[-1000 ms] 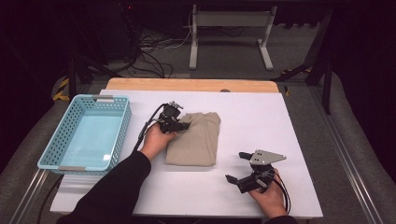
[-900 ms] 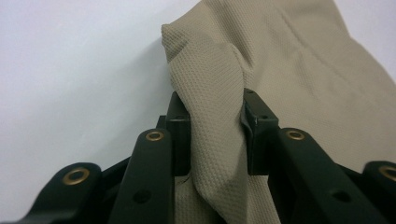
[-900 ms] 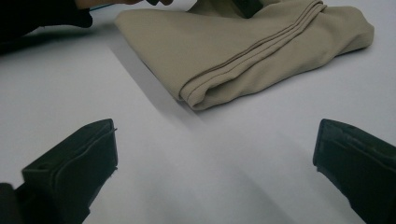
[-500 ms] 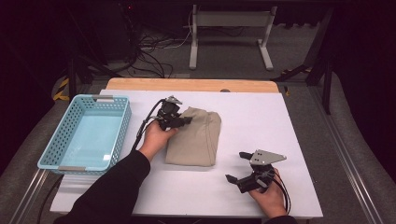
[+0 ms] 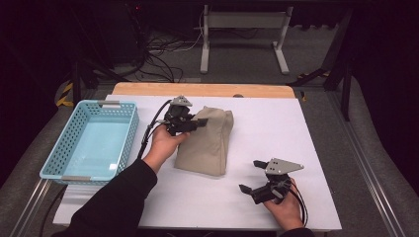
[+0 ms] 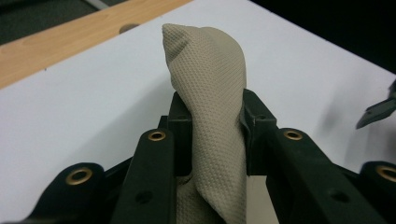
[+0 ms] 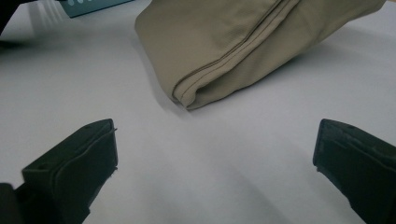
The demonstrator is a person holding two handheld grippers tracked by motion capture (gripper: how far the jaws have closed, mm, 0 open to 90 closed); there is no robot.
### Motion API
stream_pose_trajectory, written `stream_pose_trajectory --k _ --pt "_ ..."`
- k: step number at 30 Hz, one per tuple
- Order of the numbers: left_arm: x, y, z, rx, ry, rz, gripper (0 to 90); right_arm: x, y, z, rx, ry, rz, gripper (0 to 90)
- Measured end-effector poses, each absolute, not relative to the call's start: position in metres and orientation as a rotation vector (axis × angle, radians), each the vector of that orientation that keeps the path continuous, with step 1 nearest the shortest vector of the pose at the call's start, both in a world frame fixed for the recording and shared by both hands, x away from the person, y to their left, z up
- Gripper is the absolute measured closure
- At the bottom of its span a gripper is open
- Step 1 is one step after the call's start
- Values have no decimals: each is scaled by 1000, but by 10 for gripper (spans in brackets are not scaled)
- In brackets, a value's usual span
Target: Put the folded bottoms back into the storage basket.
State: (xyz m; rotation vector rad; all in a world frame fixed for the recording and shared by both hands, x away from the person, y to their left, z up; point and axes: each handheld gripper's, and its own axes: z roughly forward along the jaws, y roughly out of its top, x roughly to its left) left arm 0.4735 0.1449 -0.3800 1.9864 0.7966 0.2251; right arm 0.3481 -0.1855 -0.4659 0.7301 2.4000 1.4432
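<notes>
Light blue basket [image 5: 89, 143] sits at the left of the frame on the white counter [image 5: 306, 138], nothing blocking. Left tool [image 5: 193, 123] is clamped on a corner of the folded beige cloth [image 5: 207, 143] mid-frame; right tool [image 5: 253, 177] is wide open, empty, lower right. Cloth's textured, with a stitched hem.

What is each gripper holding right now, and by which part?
The left gripper is shut on the folded beige cloth, pinching a raised fold at its far left corner. The right gripper holds nothing; its jaws stand open over the white table.
</notes>
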Motion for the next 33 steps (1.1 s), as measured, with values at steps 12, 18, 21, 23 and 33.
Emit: stream_pose_trajectory --k 12,18,21,23,33 --pt "458 150 -355 1927 723 246 707 348 -186 -466 733 2398 1443 5" --pt "451 154 -343 1899 693 258 707 348 -186 -466 732 2395 1444 5" --pt "448 155 -338 1889 682 259 707 348 -186 -466 731 2395 1444 5" --pt "446 156 -335 1881 675 256 707 348 -186 -466 732 2395 1444 5" --pt "438 165 -319 1845 645 272 707 348 -186 -466 731 2394 1447 5"
